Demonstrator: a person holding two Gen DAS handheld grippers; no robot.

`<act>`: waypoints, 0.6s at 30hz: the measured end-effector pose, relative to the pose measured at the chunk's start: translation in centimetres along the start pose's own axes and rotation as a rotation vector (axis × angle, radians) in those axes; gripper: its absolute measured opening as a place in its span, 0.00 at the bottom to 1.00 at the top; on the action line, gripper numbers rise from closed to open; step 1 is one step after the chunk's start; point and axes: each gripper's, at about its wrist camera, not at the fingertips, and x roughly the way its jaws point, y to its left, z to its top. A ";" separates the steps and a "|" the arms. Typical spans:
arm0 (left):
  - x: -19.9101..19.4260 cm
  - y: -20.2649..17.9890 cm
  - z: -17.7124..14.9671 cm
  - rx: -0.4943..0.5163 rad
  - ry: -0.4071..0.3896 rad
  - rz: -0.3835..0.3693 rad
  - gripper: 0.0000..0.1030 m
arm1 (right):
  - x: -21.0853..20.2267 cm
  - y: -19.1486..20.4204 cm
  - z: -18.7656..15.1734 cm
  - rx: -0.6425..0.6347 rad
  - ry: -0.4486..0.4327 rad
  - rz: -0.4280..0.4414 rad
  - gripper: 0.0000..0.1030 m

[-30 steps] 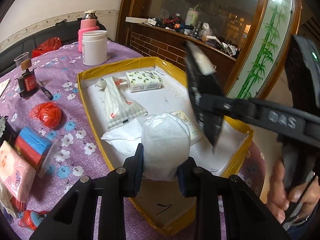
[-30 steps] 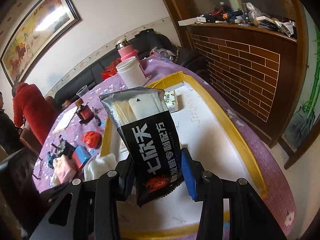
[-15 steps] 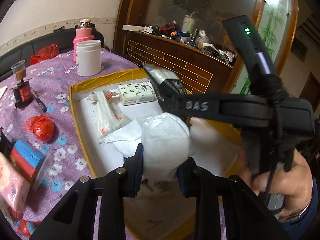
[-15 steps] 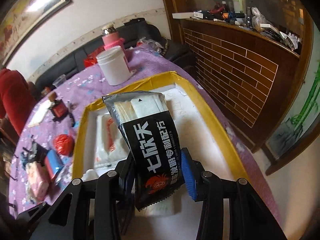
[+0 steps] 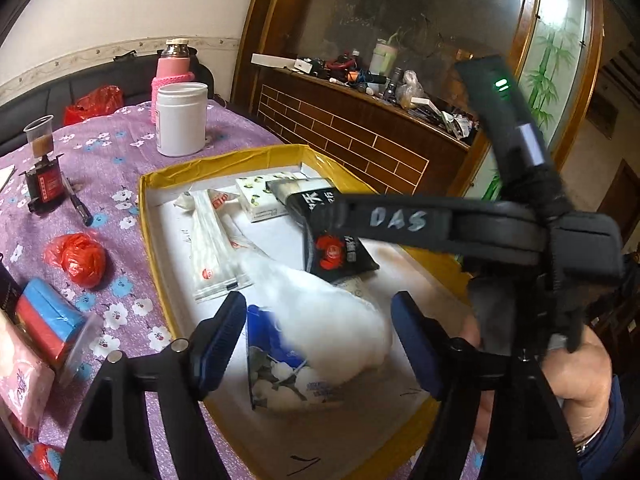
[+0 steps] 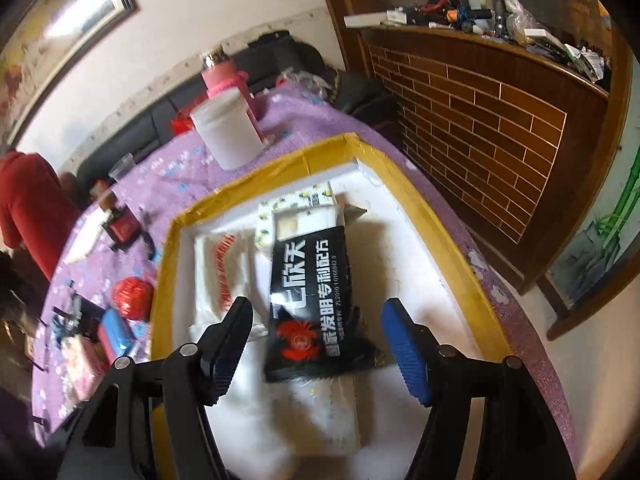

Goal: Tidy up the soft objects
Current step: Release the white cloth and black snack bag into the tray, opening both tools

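A yellow-rimmed white tray (image 5: 149,240) (image 6: 162,280) sits on the purple flowered table. My left gripper (image 5: 320,340) is open; a white cotton pack (image 5: 332,324) with a blue printed end lies blurred between its fingers in the tray. My right gripper (image 6: 318,336) is open above a black packet (image 6: 316,296) with white characters, which lies in the tray; the packet also shows in the left wrist view (image 5: 332,236). A striped white bag (image 5: 208,240) and a tissue pack (image 5: 256,196) lie further back in the tray.
On the table left of the tray lie a red plastic ball (image 5: 78,258), a blue-and-red pack (image 5: 46,320), a pink pack (image 5: 20,380), a pen (image 5: 78,204) and an ink bottle (image 5: 42,178). A white jar (image 5: 182,118) and pink flask (image 5: 172,68) stand behind.
Both grippers opened. The left let go of the white cotton pack and the right let go of the black packet; both now lie in the tray.
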 end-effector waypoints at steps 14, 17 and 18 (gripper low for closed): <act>-2.9 -1.5 0.0 0.089 -0.143 0.045 0.74 | -9.0 -1.0 -3.7 0.080 -0.197 0.052 0.74; -3.4 -1.3 0.0 0.091 -0.160 0.057 0.75 | -10.0 -1.3 -4.5 0.092 -0.199 0.045 0.74; -3.6 -1.3 0.1 0.091 -0.166 0.067 0.75 | -10.4 -1.5 -4.7 0.097 -0.199 0.048 0.74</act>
